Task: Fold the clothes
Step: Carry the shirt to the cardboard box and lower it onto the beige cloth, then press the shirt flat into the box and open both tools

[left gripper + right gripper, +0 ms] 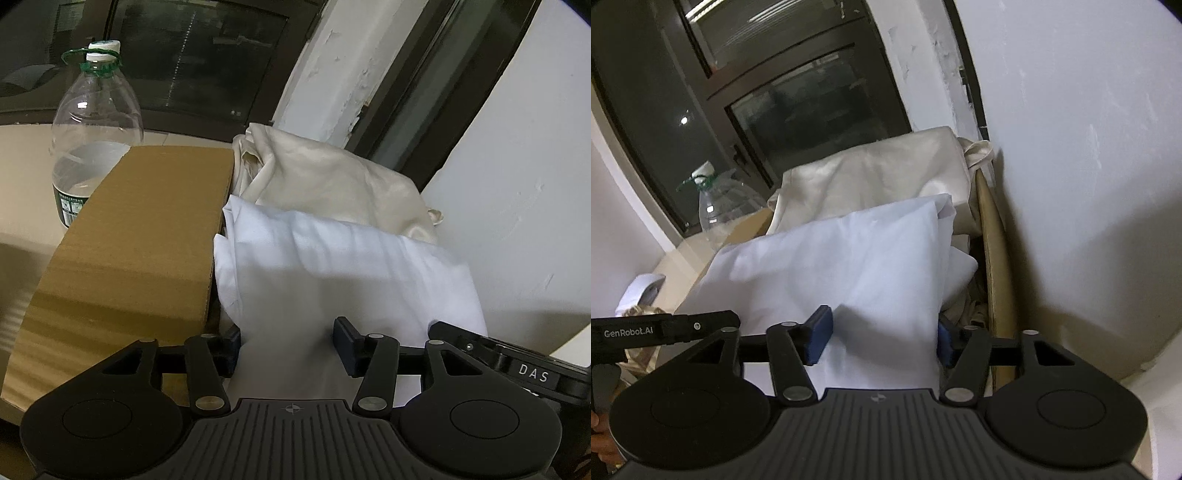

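A folded white cloth (332, 266) (849, 258) lies in a cardboard box (140, 240) on top of a crumpled cream cloth (325, 177) (879, 173). My left gripper (288, 349) is open, and the near end of the white cloth runs between its fingers without being pinched. My right gripper (882, 338) is open too and straddles the same cloth from the other side; the cloth's edge partly hides its right pad. The two grippers sit close together, and each one's black body shows at the edge of the other's view.
A large clear water bottle (94, 129) (727, 199) stands left of the box. The box's right wall (991, 240) stands close to a white wall (1071, 147). A dark window frame (199, 55) is behind. A white object (639, 291) lies low on the left.
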Motion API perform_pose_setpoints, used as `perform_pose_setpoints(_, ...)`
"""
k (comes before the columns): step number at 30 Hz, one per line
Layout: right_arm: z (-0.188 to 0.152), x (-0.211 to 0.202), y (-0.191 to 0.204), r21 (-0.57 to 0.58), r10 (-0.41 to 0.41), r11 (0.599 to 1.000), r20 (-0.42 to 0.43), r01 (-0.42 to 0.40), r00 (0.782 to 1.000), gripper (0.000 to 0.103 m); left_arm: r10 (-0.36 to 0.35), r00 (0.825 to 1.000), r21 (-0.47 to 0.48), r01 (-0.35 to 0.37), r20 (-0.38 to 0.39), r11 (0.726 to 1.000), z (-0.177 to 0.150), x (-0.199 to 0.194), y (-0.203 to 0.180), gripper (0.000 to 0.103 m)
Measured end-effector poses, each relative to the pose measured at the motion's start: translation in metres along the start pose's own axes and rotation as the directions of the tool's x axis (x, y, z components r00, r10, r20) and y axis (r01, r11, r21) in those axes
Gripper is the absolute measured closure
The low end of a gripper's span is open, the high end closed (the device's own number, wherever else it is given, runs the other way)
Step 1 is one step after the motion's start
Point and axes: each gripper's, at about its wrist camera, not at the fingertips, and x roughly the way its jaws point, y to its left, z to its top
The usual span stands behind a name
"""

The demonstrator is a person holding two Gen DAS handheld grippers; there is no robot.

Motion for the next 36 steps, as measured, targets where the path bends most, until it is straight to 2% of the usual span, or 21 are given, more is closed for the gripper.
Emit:
perform_pose_setpoints(5,0.003,-0.013,0.014,-0.074,-0.042,0.996,0.002,0.042,0.999,0.031,0.023,1.0,0.027,-0.023,0.017,0.999,-0.002,-0.015,-0.005,0.042)
perform_pose_setpoints(8,0.0,-0.029,0.028,-0.155,-0.08,0.984,0.042,0.085,0.996,0.025,0.046,0.998,0.059,-0.048,0.035,0.997,-0.004,-0.027,-0.012,0.039)
perform_pose_setpoints(12,-0.003,-0.049,0.045,-0.252,-0.097,0.961,0.086,0.116,0.992,0.025,0.046,0.989,0.107,-0.061,0.138,0.992,-0.004,-0.049,-0.029,0.038)
perform_pose_setpoints(15,0.002,-0.054,0.053,-0.297,-0.082,0.948,0.11,0.111,0.991,0.025,0.011,0.981,0.189,-0.049,0.194,0.981,0.0,-0.055,-0.042,0.04)
perform_pose_setpoints(17,0.009,-0.051,0.056,-0.306,-0.072,0.946,0.108,0.102,0.992,0.026,-0.01,0.982,0.218,-0.032,0.189,0.975,0.005,-0.048,-0.046,0.054)
perform_pose_setpoints(18,0.013,-0.048,0.056,-0.307,-0.071,0.946,0.106,0.101,0.992,0.029,-0.013,0.983,0.213,-0.026,0.182,0.977,0.009,-0.043,-0.047,0.055)
perform_pose_setpoints(20,0.021,-0.04,0.056,-0.306,-0.074,0.947,0.095,0.1,0.993,0.03,-0.008,0.987,0.191,-0.023,0.158,0.981,0.014,-0.031,-0.045,0.064)
perform_pose_setpoints(27,0.04,0.0,0.052,-0.282,-0.121,0.951,0.035,0.125,0.992,0.036,0.023,0.993,0.149,-0.04,0.112,0.988,0.021,-0.005,-0.033,0.065)
perform_pose_setpoints(36,0.031,0.034,0.039,-0.247,-0.129,0.962,-0.039,0.115,0.991,0.036,0.03,0.998,0.136,-0.037,0.05,0.99,0.014,0.017,-0.014,0.066)
